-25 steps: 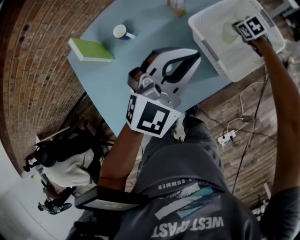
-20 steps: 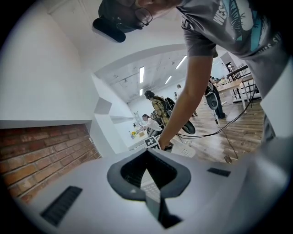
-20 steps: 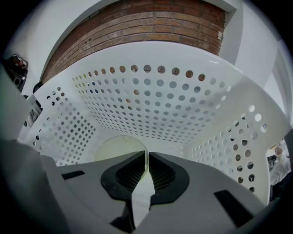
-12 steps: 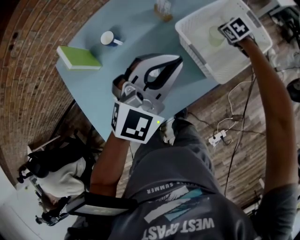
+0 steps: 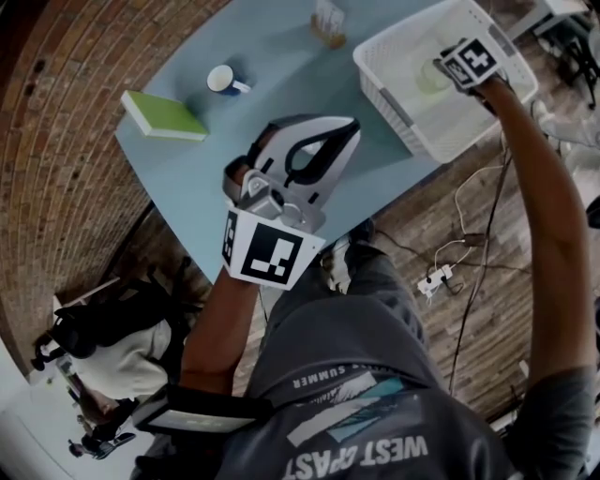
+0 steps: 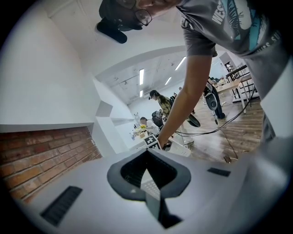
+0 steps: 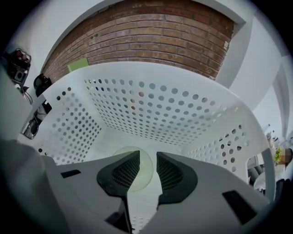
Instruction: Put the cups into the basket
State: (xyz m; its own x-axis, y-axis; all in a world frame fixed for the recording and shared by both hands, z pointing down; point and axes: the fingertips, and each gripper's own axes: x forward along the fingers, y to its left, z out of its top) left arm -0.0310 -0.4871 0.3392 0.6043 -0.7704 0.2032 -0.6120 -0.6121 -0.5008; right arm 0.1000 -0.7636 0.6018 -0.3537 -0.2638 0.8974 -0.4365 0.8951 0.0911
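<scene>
Head view: 1 blue table (image 5: 281,56) carrying 1 green book (image 5: 164,114), 1 blue-and-white cup (image 5: 223,80), 1 clear glass cup (image 5: 328,23) and 1 white perforated basket (image 5: 394,108) at its right end. 1 pale green cup (image 5: 433,77) lies inside the basket, with the right gripper (image 5: 450,67) just above it. The left gripper (image 5: 349,131) hangs over the table's near part, well apart from every cup. Left gripper view: jaws pressed together, nothing between them. Right gripper view: jaws have just been opening and stand apart; the pale green cup (image 7: 146,173) rests on the basket floor, partly in the gap between the pads, neither pad pressing it.
</scene>
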